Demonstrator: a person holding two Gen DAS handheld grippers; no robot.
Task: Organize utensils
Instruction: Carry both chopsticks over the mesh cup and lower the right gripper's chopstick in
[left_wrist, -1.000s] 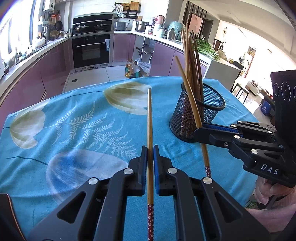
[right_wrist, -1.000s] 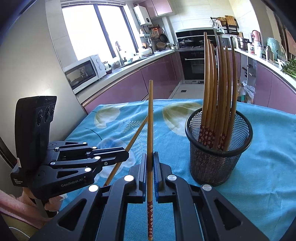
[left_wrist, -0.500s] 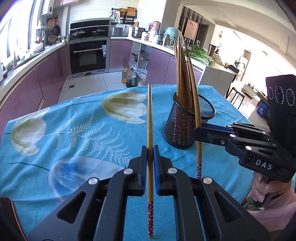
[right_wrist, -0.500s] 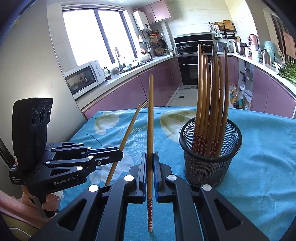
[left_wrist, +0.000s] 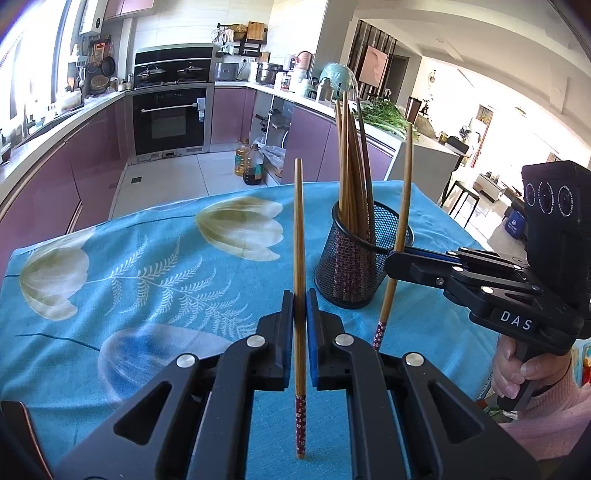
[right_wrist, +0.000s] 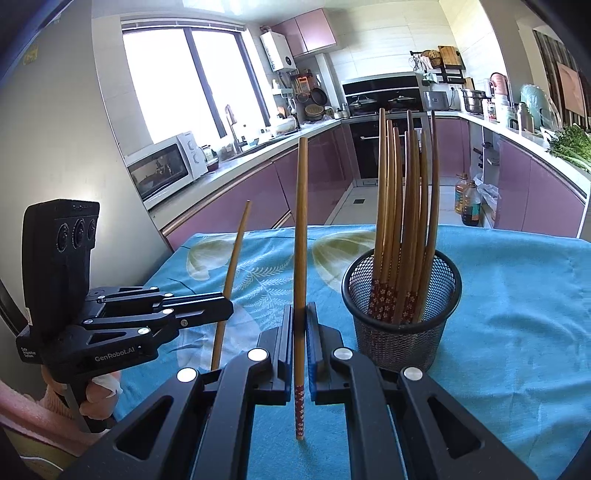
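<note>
My left gripper (left_wrist: 300, 306) is shut on a wooden chopstick (left_wrist: 298, 236) that stands almost upright, its red patterned end hanging below the jaws. To the right of it stands a black mesh holder (left_wrist: 354, 277) with several chopsticks inside. My right gripper (right_wrist: 300, 321) is shut on a second chopstick (right_wrist: 301, 229), also nearly upright, just left of the mesh holder (right_wrist: 402, 332). In the left wrist view the right gripper (left_wrist: 392, 258) sits beside the holder's right rim. The right wrist view shows the left gripper (right_wrist: 228, 308) off to the left, above the cloth.
A blue flowered tablecloth (left_wrist: 147, 266) covers the table, and its far edge drops toward the kitchen floor. A hand in a pink sleeve (left_wrist: 517, 369) holds each gripper handle. Purple cabinets, an oven and a microwave (right_wrist: 166, 170) stand well behind.
Both held chopsticks have tipped up to nearly vertical. The left gripper has risen a little, and the mesh holder now sits slightly farther off in both views.
</note>
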